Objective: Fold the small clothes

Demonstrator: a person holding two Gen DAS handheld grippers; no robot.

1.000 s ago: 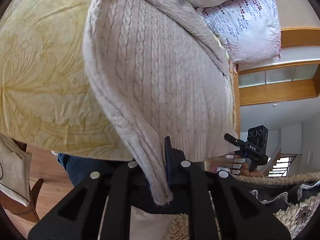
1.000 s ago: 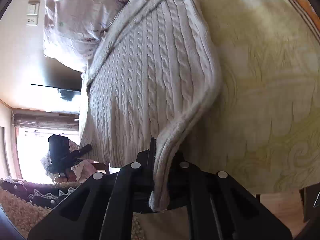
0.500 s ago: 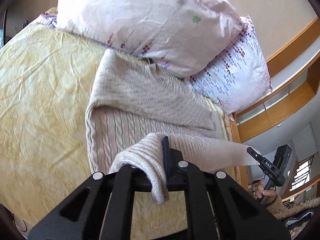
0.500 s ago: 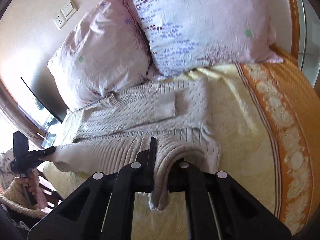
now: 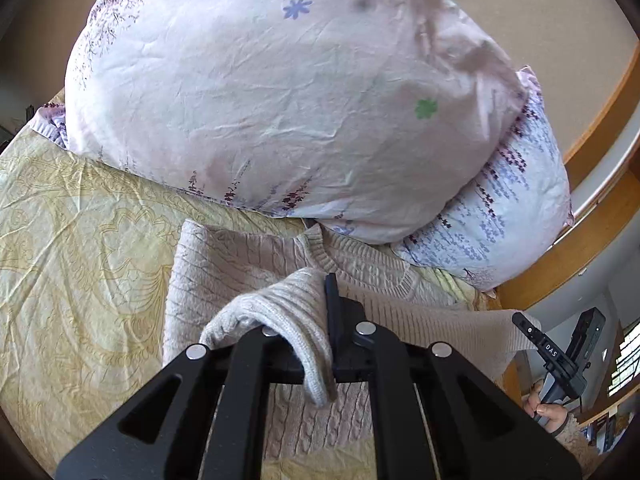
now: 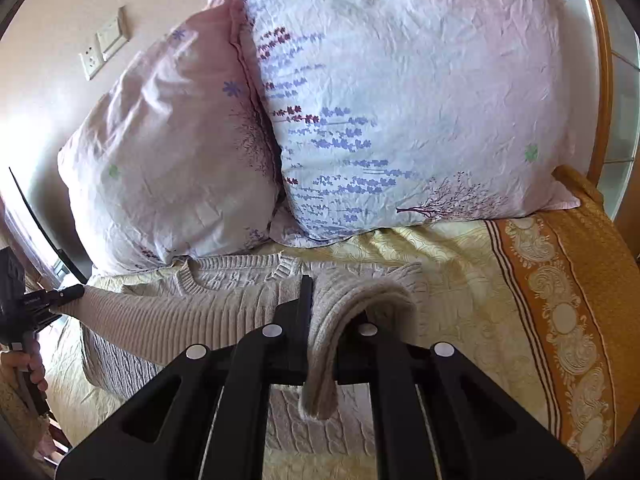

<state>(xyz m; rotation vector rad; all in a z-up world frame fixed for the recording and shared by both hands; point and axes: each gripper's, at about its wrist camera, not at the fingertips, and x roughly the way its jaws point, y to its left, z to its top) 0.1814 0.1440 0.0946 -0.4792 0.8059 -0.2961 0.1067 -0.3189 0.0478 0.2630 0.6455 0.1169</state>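
Bed [image 5: 72,240] with a yellow patterned cover, two floral pillows at the far end: the pink pillow [image 5: 280,92] on the left, the lavender-print pillow [image 6: 400,100] on the right. A beige cable-knit sweater [image 6: 240,276] lies flat on the cover, its collar far, just in front of the pillows, one sleeve apparently folded across the chest.

Step in hand: bottom-to-top fold. The hem [image 5: 304,320] is lifted off the bed and stretched between both claws, hanging over the sweater's middle, with the lower body doubling up beneath it.

Left claw [image 5: 326,320] is clamped tight on the left hem corner, cloth draped over one finger. Right claw [image 6: 316,320] is clamped on the right hem corner the same way; a loop of knit hangs below it. Each shows at the edge of the other's view, with a hand [image 5: 550,412] on the grip.

Next move, as I judge it: carry both corners farther toward the collar, level with each other, lower the hem onto the shoulders, then open. Corners must land square or the fold goes crooked. Thick knit, likely to bunch.
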